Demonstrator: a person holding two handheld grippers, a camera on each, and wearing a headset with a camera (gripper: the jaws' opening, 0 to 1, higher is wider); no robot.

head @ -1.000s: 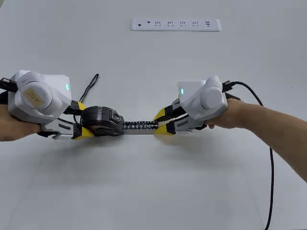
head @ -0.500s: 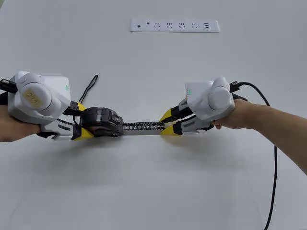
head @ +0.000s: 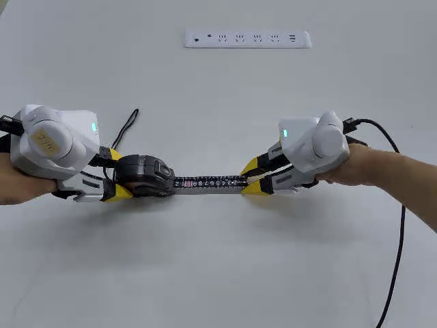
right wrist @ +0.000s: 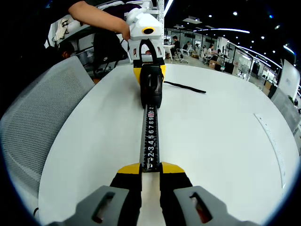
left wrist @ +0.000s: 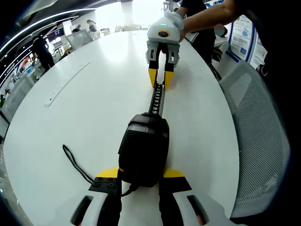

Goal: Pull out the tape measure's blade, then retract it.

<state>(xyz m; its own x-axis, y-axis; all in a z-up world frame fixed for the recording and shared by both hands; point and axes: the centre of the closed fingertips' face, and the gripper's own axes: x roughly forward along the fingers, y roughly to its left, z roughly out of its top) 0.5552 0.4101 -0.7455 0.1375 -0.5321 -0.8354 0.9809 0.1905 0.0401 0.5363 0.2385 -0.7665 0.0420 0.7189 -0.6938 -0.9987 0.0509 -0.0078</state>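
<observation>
White table (head: 205, 260), open office (right wrist: 211, 52) behind — my left gripper (head: 120, 172) clamps tape measure (head: 145, 175), right gripper (head: 247, 179) pinches blade (head: 208, 182); hook hidden, likely between jaws.

The left gripper (head: 119, 172), held in the left hand (head: 19, 183) at the left edge of the head view, lies level and points right, its yellow-tipped jaws closed on either side of the case (head: 145, 175). Facing it, the right gripper (head: 250, 179) points left, jaws pinched on the end of the blade (head: 208, 182). The right hand (head: 349, 166) wraps its rear, the bare forearm (head: 406, 184) running off to the lower right. The two grippers stand tip to tip, apart
</observation>
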